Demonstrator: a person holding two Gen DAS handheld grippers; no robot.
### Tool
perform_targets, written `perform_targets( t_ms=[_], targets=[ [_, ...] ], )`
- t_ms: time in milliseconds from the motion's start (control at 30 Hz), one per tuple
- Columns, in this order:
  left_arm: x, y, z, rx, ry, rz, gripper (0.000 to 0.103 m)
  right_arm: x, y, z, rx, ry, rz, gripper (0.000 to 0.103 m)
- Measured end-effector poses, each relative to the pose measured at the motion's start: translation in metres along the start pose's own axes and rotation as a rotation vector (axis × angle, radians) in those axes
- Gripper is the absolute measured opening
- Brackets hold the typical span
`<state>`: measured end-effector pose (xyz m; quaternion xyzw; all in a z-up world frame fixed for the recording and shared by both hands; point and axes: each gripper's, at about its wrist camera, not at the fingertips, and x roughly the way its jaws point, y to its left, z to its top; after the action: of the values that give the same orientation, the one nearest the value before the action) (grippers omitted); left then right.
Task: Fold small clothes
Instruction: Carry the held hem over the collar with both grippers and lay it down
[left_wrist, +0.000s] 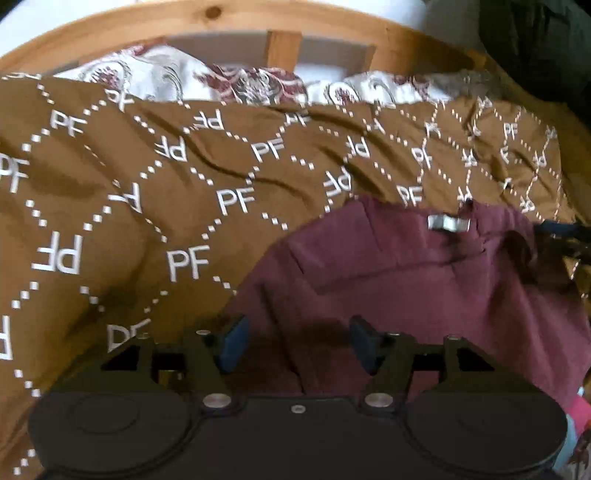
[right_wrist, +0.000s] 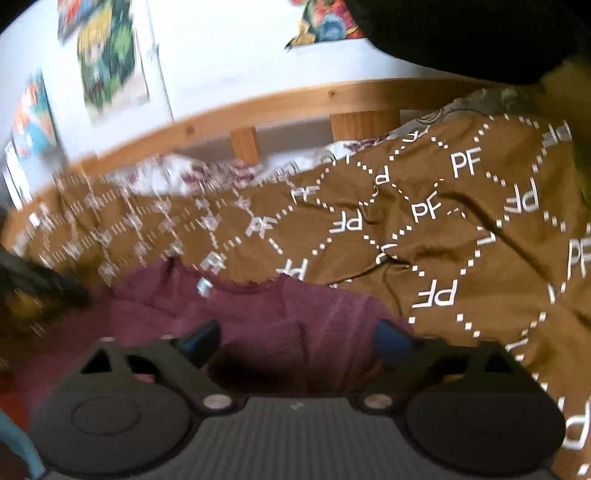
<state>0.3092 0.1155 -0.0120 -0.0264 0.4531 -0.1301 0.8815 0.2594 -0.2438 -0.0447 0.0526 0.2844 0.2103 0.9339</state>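
A small maroon garment (left_wrist: 406, 280) lies spread on a brown bed cover, with a white label (left_wrist: 447, 222) at its far hem. My left gripper (left_wrist: 298, 332) hovers low over the garment's left part. It is open, its blue pads (left_wrist: 233, 343) wide apart with only the cloth lying beneath the gap. In the right wrist view the same maroon garment (right_wrist: 266, 306) and label (right_wrist: 204, 286) show. My right gripper (right_wrist: 297, 338) is open wide over the garment's right part. Its blue pads (right_wrist: 391, 341) press on nothing.
The brown cover (left_wrist: 129, 221) printed with white "PF" letters is rumpled all around the garment. Behind it lie a floral sheet (left_wrist: 166, 79) and a wooden bed rail (left_wrist: 110, 29). Posters (right_wrist: 107, 55) hang on the wall. A dark bulky shape (right_wrist: 480, 33) fills the upper right.
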Motion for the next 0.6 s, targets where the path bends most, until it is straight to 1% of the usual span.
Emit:
perform_targets(
  t_ms=[33,67,100,133,167,200,267,333,400,433,467,500,533,567,600],
  targets=[
    [0.004,-0.001,0.000,0.002,0.001,-0.001,0.062,-0.003,-0.004,0.001,0.023,-0.007,0.022,0.102],
    [0.007,-0.002,0.000,0.003,0.003,-0.004,0.061,-0.005,-0.008,0.001,0.043,-0.011,0.040,0.103],
    [0.011,-0.003,0.000,0.003,0.008,-0.002,0.056,-0.007,-0.012,0.002,0.064,-0.014,0.054,0.103],
    [0.015,-0.005,0.001,0.003,0.019,0.007,0.043,-0.009,-0.015,0.003,0.085,-0.014,0.072,0.103],
    [0.018,-0.006,0.001,0.002,0.029,0.017,0.036,-0.011,-0.015,0.004,0.088,-0.013,0.089,0.103],
    [0.020,-0.007,0.001,0.004,0.030,0.014,0.025,-0.013,-0.012,0.004,0.069,-0.012,0.099,0.103],
    [0.016,-0.011,-0.002,0.012,-0.001,0.012,0.008,-0.018,0.002,0.000,-0.027,-0.015,0.073,0.102],
    [0.010,-0.016,-0.004,0.032,-0.036,0.023,0.005,-0.018,0.022,-0.007,-0.159,-0.008,0.026,0.100],
    [-0.001,-0.022,-0.004,0.053,-0.078,0.046,0.005,-0.012,0.041,-0.017,-0.306,0.026,-0.014,0.087],
    [-0.007,-0.023,-0.004,0.056,-0.104,0.048,0.005,-0.006,0.049,-0.022,-0.369,0.053,-0.047,0.068],
    [-0.015,-0.024,-0.003,0.056,-0.137,0.052,0.005,-0.002,0.054,-0.025,-0.403,0.064,-0.069,0.041],
    [-0.021,-0.024,-0.001,0.054,-0.163,0.060,0.005,0.001,0.057,-0.026,-0.412,0.069,-0.087,0.027],
    [-0.029,-0.023,0.000,0.047,-0.196,0.070,0.005,0.002,0.056,-0.025,-0.389,0.059,-0.106,0.010],
    [-0.035,-0.022,0.002,0.038,-0.220,0.073,0.005,0.001,0.054,-0.023,-0.359,0.033,-0.120,0.006],
    [-0.039,-0.021,0.005,0.031,-0.240,0.077,0.005,-0.002,0.051,-0.021,-0.327,-0.004,-0.130,0.004]
  ],
)
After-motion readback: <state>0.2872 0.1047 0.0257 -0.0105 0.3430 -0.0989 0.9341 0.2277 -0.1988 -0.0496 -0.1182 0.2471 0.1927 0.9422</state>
